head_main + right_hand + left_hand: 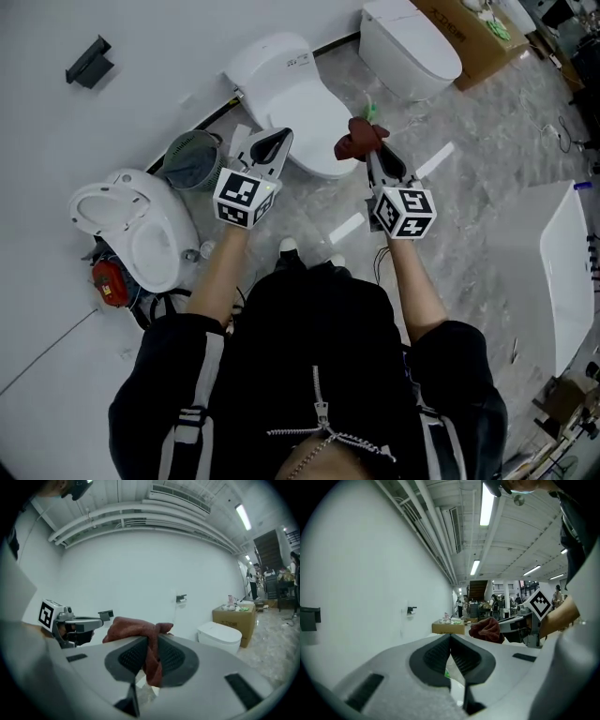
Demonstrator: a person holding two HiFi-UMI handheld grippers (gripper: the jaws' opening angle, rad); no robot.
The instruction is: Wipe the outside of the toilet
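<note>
Head view: the right hand-held gripper (369, 155) is clamped on a red cloth (359, 139), held up just right of the middle toilet (286, 84), which stands at the floor's edge against the wall (141, 56). Right gripper view has the cloth pinched between the jaws, bunched above them and hanging below. The left hand-held gripper (273, 143) shows at that toilet's near left edge, its jaws pressed together with nothing between them.
</note>
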